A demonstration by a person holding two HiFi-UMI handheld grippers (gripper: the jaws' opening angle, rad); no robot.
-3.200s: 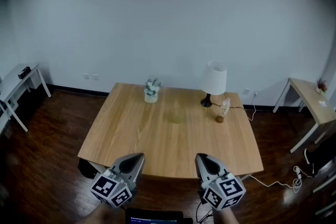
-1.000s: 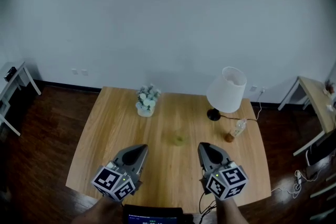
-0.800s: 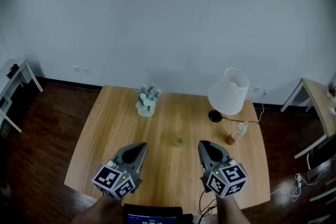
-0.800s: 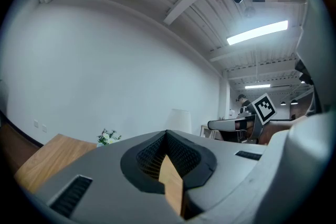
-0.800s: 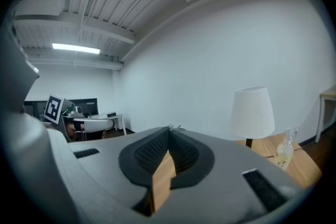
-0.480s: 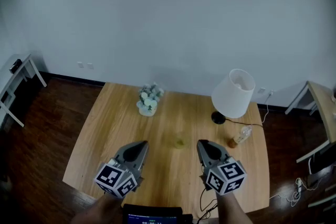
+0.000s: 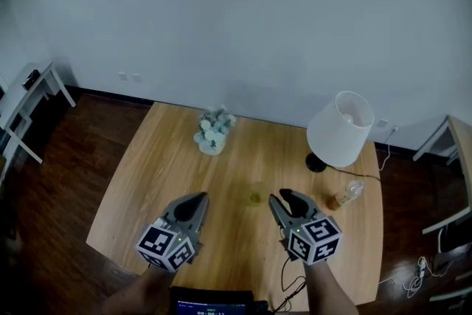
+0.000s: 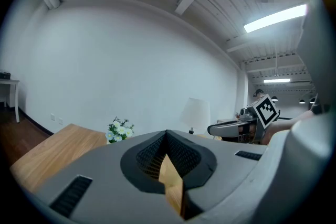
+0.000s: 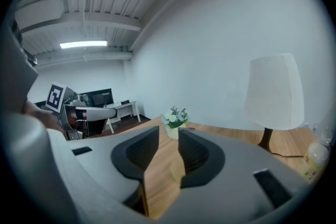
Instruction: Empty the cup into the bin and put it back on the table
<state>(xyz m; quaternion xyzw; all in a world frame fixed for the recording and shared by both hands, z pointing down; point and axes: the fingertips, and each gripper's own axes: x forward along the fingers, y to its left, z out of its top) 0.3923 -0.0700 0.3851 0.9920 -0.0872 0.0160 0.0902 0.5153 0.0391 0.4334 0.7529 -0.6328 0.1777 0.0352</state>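
At the bottom edge two hands hold the grippers out over the near part of the tabletop (image 7: 158,173), with a dark screen (image 7: 210,302) between the wrists. The left gripper (image 7: 196,198) has its jaws closed, tips meeting, with nothing between them. The right gripper (image 7: 283,196) has just been opening: its jaws stand a narrow way apart and grip nothing. The cup (image 7: 256,197), small and pale, stands on the tabletop just beyond the tips and a little to the left of the right gripper. In the right gripper view it shows through the gap, close to the right-hand jaw, untouched by either pad. Further right lies a bottle (image 7: 346,195) on its side, near the dark foot of a lamp (image 7: 341,130) with a white shade. A vase of flowers (image 7: 213,132) stands towards the far edge. Beyond the tabletop are the dark wooden floor (image 7: 66,158) and a plain white wall (image 7: 236,18).
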